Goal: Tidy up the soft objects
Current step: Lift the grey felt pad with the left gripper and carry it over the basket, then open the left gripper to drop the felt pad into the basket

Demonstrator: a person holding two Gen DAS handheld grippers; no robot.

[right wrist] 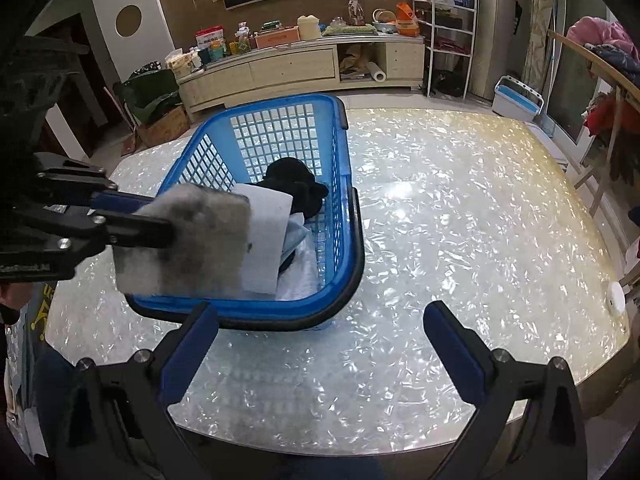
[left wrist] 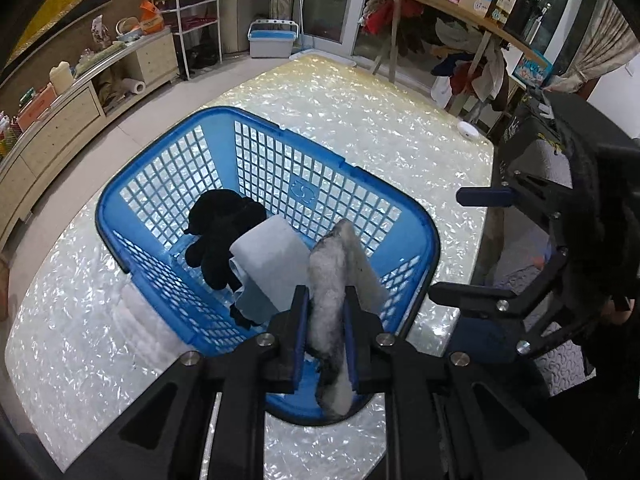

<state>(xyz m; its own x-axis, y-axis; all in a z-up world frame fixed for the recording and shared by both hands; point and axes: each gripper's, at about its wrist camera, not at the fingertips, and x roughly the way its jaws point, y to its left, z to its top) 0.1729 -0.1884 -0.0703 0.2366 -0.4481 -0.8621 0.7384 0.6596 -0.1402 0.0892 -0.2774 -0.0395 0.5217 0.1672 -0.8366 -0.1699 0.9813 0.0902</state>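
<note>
The left gripper (left wrist: pixel 326 304) is clenched on one flat, fluffy grey-and-white fleece pad (left wrist: pixel 330 280), held on edge between its blue pads. The pad's long axis runs away from the gripper and juts out past the fingertips, hanging above the near end of the single blue plastic lattice basket (left wrist: pixel 280 152) that stands on the shimmering white mother-of-pearl tabletop (left wrist: pixel 380 120).

In the basket lie one black knitted glove (left wrist: pixel 218 232), fingers pointing toward the near wall, and one folded pale blue cloth (left wrist: pixel 268 264) leaning over it. An embossed round mark on the far basket wall is too faint to read.

The right gripper (right wrist: pixel 320 344) is released, its two fingers spread wide over bare tabletop beside the basket, with nothing between them.
</note>
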